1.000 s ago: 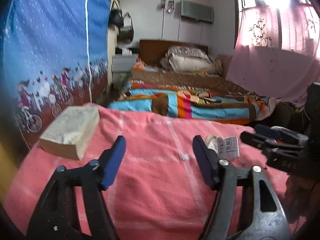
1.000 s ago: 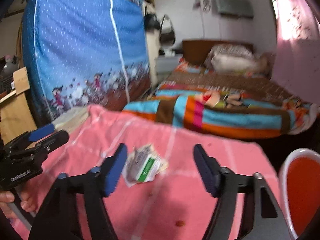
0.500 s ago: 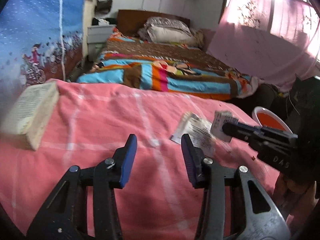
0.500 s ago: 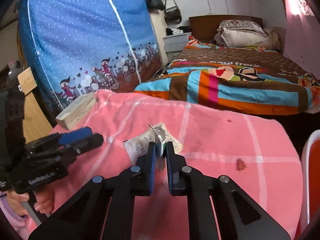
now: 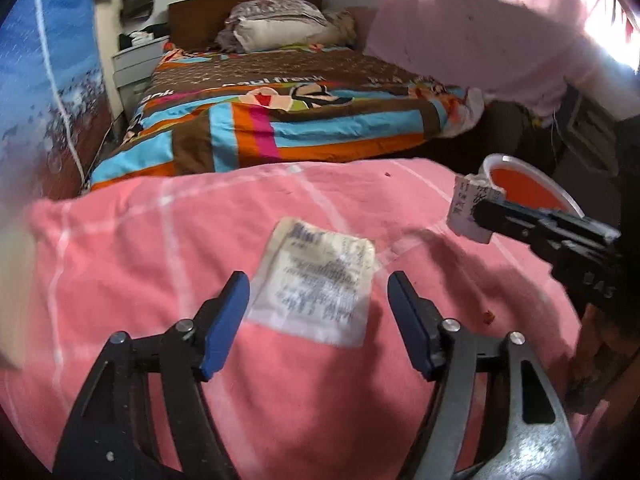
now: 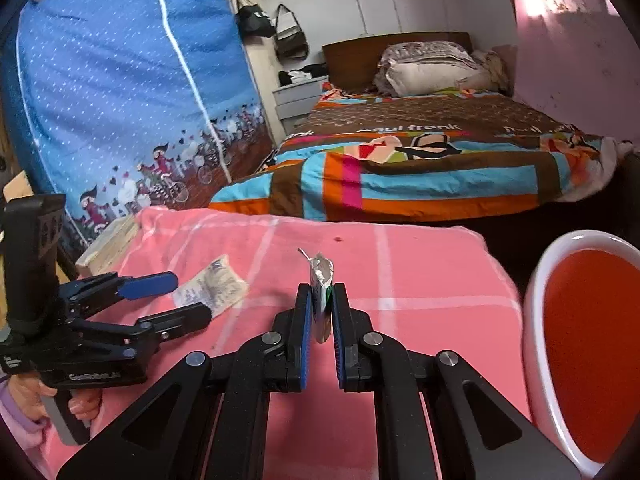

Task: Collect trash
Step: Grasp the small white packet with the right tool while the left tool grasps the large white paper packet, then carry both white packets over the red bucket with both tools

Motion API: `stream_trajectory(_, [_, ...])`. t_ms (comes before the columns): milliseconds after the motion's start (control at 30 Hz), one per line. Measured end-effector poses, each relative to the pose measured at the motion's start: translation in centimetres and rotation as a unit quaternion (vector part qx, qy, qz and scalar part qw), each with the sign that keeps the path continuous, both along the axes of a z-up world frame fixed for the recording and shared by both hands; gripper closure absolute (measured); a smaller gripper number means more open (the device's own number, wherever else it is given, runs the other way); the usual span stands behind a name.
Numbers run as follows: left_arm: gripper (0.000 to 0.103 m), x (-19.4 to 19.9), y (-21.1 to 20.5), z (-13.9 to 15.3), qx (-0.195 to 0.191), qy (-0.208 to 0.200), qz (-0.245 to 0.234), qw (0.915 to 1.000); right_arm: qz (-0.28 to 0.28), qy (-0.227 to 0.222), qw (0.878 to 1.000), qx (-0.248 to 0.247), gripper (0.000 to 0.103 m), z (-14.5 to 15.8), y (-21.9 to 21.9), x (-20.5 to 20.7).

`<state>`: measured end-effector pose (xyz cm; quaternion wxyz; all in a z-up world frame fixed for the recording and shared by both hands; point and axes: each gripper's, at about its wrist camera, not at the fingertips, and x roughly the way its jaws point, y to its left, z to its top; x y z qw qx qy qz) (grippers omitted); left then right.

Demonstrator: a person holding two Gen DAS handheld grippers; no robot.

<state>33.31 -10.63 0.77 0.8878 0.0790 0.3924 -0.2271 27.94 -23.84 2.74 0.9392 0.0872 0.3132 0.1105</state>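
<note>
The right gripper (image 6: 322, 312) has its jaws closed on a small crumpled wrapper (image 6: 320, 284), held upright above the pink cloth (image 6: 420, 280) on the worktop. The left gripper (image 5: 318, 312) hovers with jaws spread wide around a flat printed packet (image 5: 316, 280) lying on the cloth. A white-rimmed red bin (image 6: 596, 344) stands just right of the worktop; a striped bed (image 6: 420, 168) lies beyond.

Receipt (image 5: 316, 284) on blanket (image 5: 160, 240), bin (image 6: 592, 352) right of it, bed (image 6: 420, 160) behind.
</note>
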Motion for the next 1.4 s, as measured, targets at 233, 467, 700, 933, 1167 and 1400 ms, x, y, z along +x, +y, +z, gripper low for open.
stream_trajectory(233, [0.035, 0.4, -1.5, -0.4, 0.058, -0.003, -0.003, 0.9983, -0.006, 0.001, 1.000, 0.006, 0.095, 0.0, -0.9, -0.2])
stream_trajectory(467, [0.049, -0.5, -1.1, 0.3, 0.037, -0.016, 0.013, 0.9991, -0.007, -0.009, 1.000, 0.007, 0.095, 0.0, -1.0, -0.5])
stream_trajectory(700, [0.052, -3.0, 0.2, 2.4, -0.052, -0.054, 0.047, 0.9961, -0.015, -0.060, 0.998, 0.004, 0.095, 1.1, -1.5, -2.5])
stream_trajectory(933, [0.051, -6.5, -1.1, 6.0, -0.116, -0.148, 0.051, 0.9808, -0.044, -0.152, 0.987, -0.001, 0.095, 3.4, -3.0, -5.6])
stream_trajectory(1167, [0.050, -9.8, -4.9, 8.7, -0.133, -0.234, 0.020, 0.9630, -0.084, -0.273, 0.958, -0.017, 0.095, 5.8, -5.3, -10.3])
stream_trajectory(1400, [0.050, -12.7, -9.4, 10.7, -0.116, -0.302, -0.026, 0.9458, -0.138, -0.317, 0.938, -0.011, 0.095, 6.6, -8.5, -13.0])
